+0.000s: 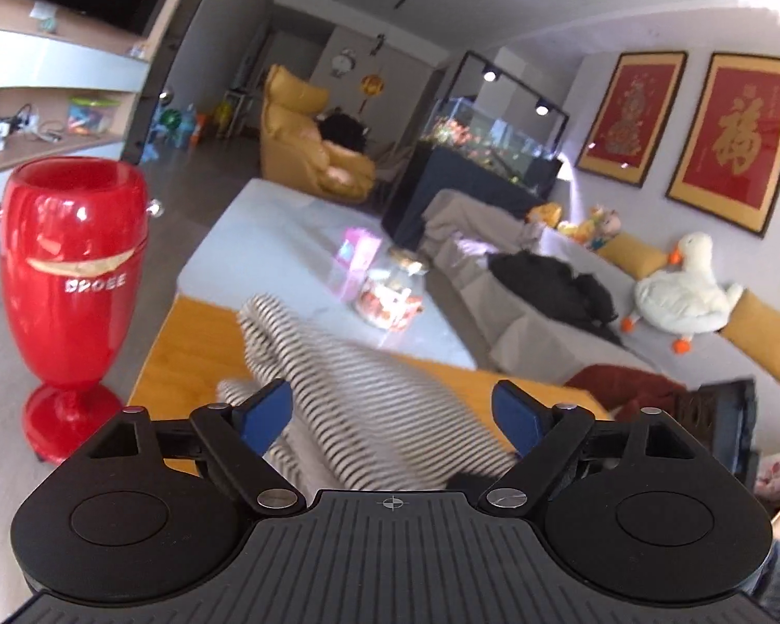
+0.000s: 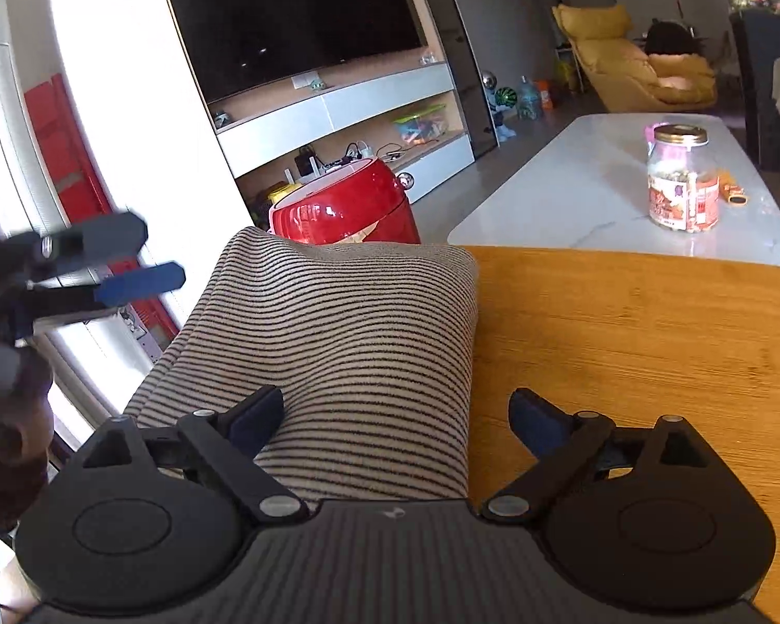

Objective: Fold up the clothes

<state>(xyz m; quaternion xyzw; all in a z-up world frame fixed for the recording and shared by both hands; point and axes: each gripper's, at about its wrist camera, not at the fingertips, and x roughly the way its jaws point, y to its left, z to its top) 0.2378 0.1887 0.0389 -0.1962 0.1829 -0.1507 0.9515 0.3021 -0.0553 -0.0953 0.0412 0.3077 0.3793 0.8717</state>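
A beige garment with thin black stripes [image 2: 359, 348] lies folded on the wooden table [image 2: 624, 343], its left part hanging over the table's edge. My right gripper [image 2: 395, 416] is open just above its near end, holding nothing. My left gripper [image 1: 392, 416] is open over the same striped garment [image 1: 369, 405], which looks blurred and bunched there. The left gripper also shows at the left edge of the right wrist view [image 2: 130, 260], open, in the air beside the garment.
A red vase-shaped bin [image 1: 73, 270] stands on the floor left of the table. A white coffee table [image 2: 624, 192] beyond holds a glass jar [image 2: 681, 182]. A grey sofa [image 1: 572, 322] with dark clothes and a plush duck [image 1: 686, 291] is on the right.
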